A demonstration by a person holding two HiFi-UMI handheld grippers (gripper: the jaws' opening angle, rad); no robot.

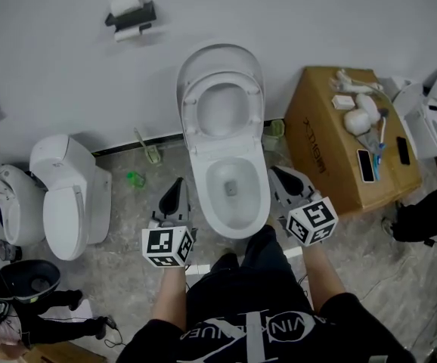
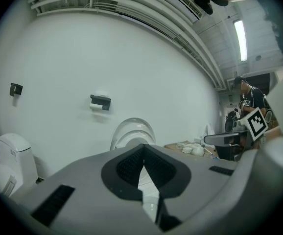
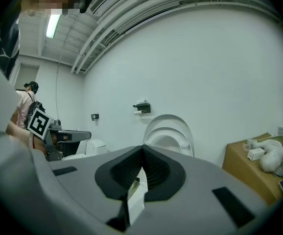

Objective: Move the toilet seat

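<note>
White wall [image 1: 52,66], mottled grey floor [image 1: 128,210]; toilet seat [image 1: 222,79] raised. Cardboard box [image 1: 317,150] lettering illegible. Left gripper [image 1: 178,184] and right gripper [image 1: 278,175] closed, empty

Grey left tongs [image 1: 177,183] and right tongs [image 1: 276,172], black shirt [image 1: 233,302].

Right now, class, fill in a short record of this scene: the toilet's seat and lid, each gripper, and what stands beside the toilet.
seat: white oval toilet seat ring, raised, in front of the lid
lid: white lid, up against the wall
bowl: white ceramic bowl, uncovered
left gripper: fingers shut, empty, by the bowl's left side
right gripper: fingers shut, empty, by the bowl's right side
right of toilet: brown cardboard box
</note>
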